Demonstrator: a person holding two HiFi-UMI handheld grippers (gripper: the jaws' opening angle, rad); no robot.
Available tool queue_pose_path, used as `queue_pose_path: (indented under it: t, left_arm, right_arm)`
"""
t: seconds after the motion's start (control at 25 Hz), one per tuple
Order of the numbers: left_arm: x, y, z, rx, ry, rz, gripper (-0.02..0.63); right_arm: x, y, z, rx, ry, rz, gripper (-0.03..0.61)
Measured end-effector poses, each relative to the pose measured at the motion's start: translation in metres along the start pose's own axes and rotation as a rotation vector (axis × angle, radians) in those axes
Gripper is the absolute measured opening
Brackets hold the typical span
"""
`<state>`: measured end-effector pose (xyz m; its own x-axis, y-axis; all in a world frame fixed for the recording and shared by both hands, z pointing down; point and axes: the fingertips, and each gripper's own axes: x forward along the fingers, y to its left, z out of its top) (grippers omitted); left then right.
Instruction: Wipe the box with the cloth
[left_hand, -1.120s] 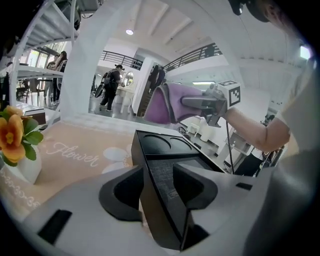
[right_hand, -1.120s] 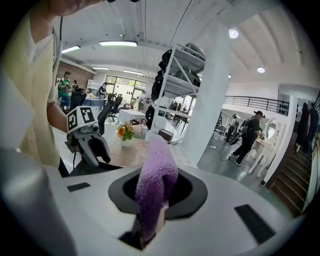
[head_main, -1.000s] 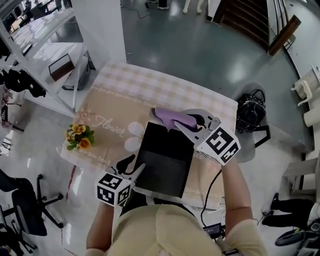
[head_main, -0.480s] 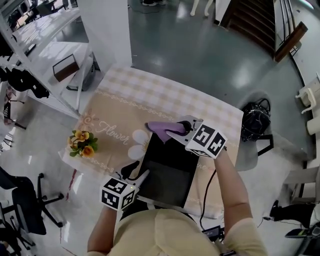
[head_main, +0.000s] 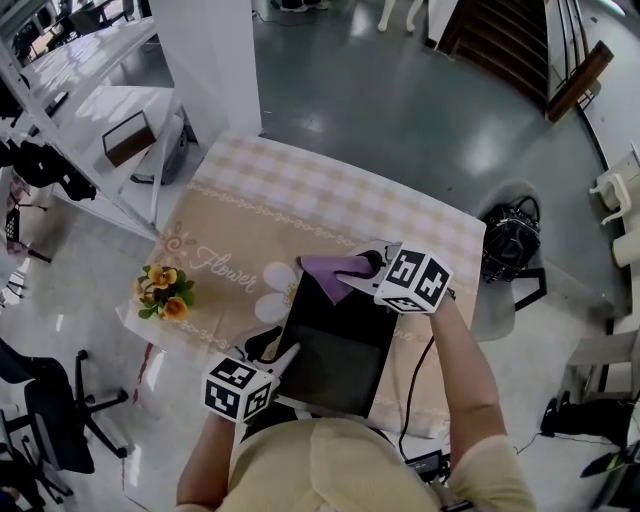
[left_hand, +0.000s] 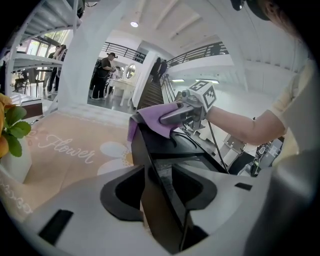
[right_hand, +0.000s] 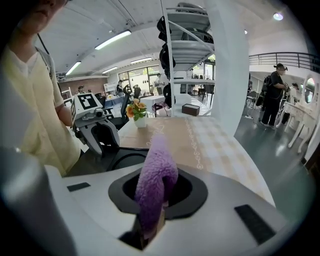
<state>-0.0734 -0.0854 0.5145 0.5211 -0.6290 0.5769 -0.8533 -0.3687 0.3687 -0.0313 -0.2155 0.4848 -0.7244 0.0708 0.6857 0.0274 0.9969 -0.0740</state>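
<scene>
A black open box (head_main: 340, 345) stands on the patterned tablecloth (head_main: 250, 225) in front of me. My right gripper (head_main: 368, 262) is shut on a purple cloth (head_main: 330, 272), which rests on the box's far left corner. In the right gripper view the cloth (right_hand: 155, 175) sticks up from between the jaws of that gripper (right_hand: 152, 200). My left gripper (head_main: 272, 345) straddles the box's near left wall (left_hand: 157, 165). Its jaws are closing with the wall between them, and I see no firm squeeze. The cloth (left_hand: 150, 120) shows at the wall's far end.
A small pot of yellow and orange flowers (head_main: 160, 285) stands near the table's left edge. A white pillar (head_main: 210, 60) and white shelving (head_main: 90, 100) rise beyond the far left corner. A black bag (head_main: 510, 240) sits on the floor to the right.
My right gripper has come down and nearer with the cloth, from above the box's far side onto its far left corner. My left gripper has stayed at the near left wall.
</scene>
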Motion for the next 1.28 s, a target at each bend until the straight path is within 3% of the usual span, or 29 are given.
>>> queue_pose_path:
  t: [0.64,1.28]
  left_arm:
    - [0.002,-0.001,0.000,0.008,0.016,-0.027,0.183]
    - [-0.002,-0.002,-0.002,0.024,0.006,-0.033,0.183]
  right_arm:
    - [-0.033,0.002,-0.052,0.113,0.089,-0.042,0.069]
    - [-0.060,0.004,-0.071,0.218,0.068,-0.204,0.069]
